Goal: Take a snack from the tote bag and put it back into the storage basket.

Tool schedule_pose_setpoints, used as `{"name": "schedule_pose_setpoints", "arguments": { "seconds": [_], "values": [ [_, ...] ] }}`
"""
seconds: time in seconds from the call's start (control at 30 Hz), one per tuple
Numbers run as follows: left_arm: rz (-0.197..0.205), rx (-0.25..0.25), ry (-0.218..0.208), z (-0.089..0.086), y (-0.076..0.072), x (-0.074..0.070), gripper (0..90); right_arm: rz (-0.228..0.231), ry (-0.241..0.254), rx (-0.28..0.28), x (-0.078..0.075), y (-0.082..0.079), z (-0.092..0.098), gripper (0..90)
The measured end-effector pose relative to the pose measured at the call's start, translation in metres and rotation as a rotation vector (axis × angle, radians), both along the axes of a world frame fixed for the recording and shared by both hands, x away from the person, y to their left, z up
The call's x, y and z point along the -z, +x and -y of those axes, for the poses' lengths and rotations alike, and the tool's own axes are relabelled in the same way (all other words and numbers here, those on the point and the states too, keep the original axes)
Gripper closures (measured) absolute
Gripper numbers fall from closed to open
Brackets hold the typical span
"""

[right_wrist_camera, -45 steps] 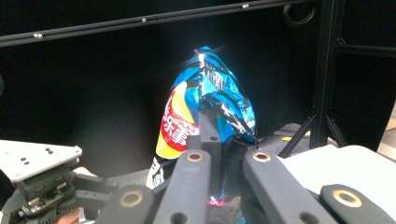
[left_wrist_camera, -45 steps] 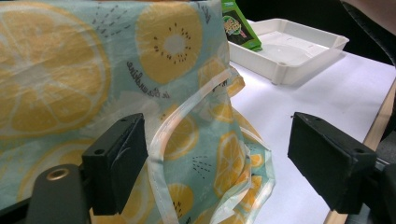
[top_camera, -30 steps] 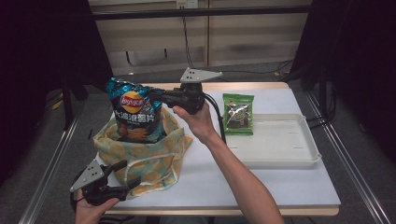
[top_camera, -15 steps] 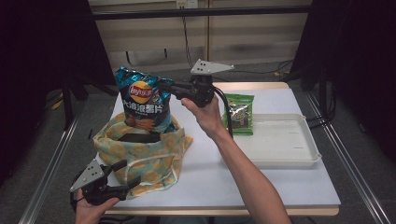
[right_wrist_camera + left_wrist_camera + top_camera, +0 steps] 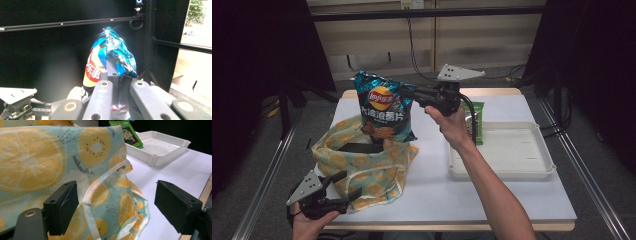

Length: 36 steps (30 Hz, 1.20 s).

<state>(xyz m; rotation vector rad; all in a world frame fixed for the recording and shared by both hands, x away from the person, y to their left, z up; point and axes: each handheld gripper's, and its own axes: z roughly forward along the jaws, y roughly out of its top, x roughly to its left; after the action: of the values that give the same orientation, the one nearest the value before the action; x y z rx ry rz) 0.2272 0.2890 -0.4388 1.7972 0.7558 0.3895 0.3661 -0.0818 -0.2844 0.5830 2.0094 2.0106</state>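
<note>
Chips bag (image 5: 383,107) pinched in right gripper (image 5: 408,94), above fruit-print tote (image 5: 362,167). Left gripper (image 5: 343,193) jaws spread wide astride tote's hem, nothing clamped.

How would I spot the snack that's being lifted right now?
Start at the lemon-print cloth bag on the white table. Just above its mouth hangs a shiny blue crisp packet, pinched by the right gripper. The flat green snack packet lies by the white tray.

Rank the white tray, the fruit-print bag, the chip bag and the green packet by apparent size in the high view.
1. Fruit-print bag and white tray: too close to rank
2. Chip bag, raised nearer the camera
3. Green packet, partly hidden
</note>
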Motion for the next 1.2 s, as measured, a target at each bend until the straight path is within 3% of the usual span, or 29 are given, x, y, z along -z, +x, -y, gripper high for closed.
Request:
{"name": "schedule_pose_setpoints", "arguments": {
  "seconds": [0.03, 0.1, 0.13, 0.27, 0.6, 0.77, 0.8, 1.0, 1.03, 1.17, 1.2],
  "values": [
    [0.003, 0.005, 0.014, -0.001, 0.0, 0.0, 18.8, 0.001, 0.004, 0.006, 0.001, -0.001, 0.004, 90.0],
    [0.004, 0.017, -0.009, -0.001, 0.0, 0.0, 18.8, 0.002, 0.013, 0.015, 0.001, -0.003, 0.011, 90.0],
    [0.005, -0.009, 0.001, 0.0, -0.001, 0.0, 18.8, 0.0, 0.019, 0.016, 0.002, -0.005, 0.016, 90.0],
    [-0.002, -0.009, -0.002, -0.001, 0.001, 0.0, 18.4, -0.007, 0.047, 0.028, 0.004, -0.009, 0.036, 90.0],
    [-0.004, -0.021, -0.015, 0.0, 0.001, 0.001, 16.1, -0.014, 0.038, 0.078, 0.015, -0.02, 0.08, 90.0],
    [-0.008, -0.002, -0.027, 0.0, 0.002, 0.001, 14.7, -0.016, 0.043, 0.105, 0.017, -0.026, 0.101, 90.0],
    [-0.003, -0.027, -0.013, 0.0, 0.001, 0.001, 14.4, -0.021, 0.034, 0.115, 0.018, -0.028, 0.104, 90.0],
    [0.016, -0.001, -0.02, 0.001, 0.0, -0.001, 11.8, -0.017, 0.033, 0.142, 0.021, -0.04, 0.123, 90.0],
    [0.022, -0.027, -0.005, 0.001, -0.002, -0.002, 11.2, -0.016, 0.032, 0.145, 0.02, -0.042, 0.126, 90.0],
    [0.034, -0.034, -0.019, 0.0, -0.002, -0.003, 10.9, -0.007, 0.031, 0.166, 0.017, -0.048, 0.14, 90.0],
    [0.034, -0.011, -0.028, -0.001, -0.001, -0.003, 10.9, -0.005, 0.031, 0.168, 0.016, -0.049, 0.143, 90.0]
  ]
}}
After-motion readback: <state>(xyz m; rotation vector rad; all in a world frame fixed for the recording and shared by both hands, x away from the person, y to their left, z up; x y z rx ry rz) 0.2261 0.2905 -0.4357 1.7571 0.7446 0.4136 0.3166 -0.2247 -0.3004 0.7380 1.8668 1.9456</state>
